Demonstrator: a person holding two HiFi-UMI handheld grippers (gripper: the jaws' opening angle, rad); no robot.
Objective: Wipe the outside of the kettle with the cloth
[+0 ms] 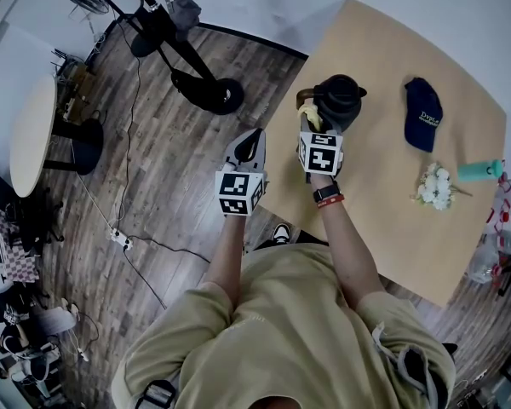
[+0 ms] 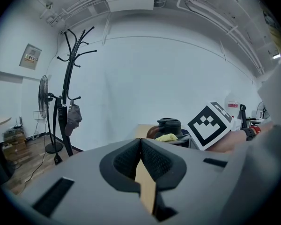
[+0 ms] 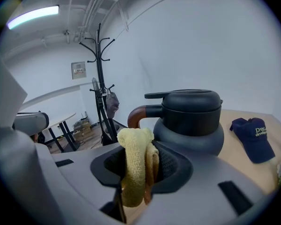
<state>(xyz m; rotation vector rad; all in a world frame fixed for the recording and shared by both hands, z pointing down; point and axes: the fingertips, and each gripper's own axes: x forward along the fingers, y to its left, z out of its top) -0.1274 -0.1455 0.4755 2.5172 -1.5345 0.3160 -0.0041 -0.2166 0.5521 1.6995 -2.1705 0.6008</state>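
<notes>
Pinching the cloth (image 3: 131,165) just beside the kettle (image 3: 189,121), the right gripper (image 3: 140,149) could shove it off the near desk (image 1: 392,211) edge (left gripper (image 2: 140,146) closed, empty, not bracing).

kettle (image 1: 339,100) close ahead, cap (image 1: 422,113) well apart

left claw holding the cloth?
No, the yellow cloth is pinched in the right claw, while the left claw is shut and empty.
</notes>
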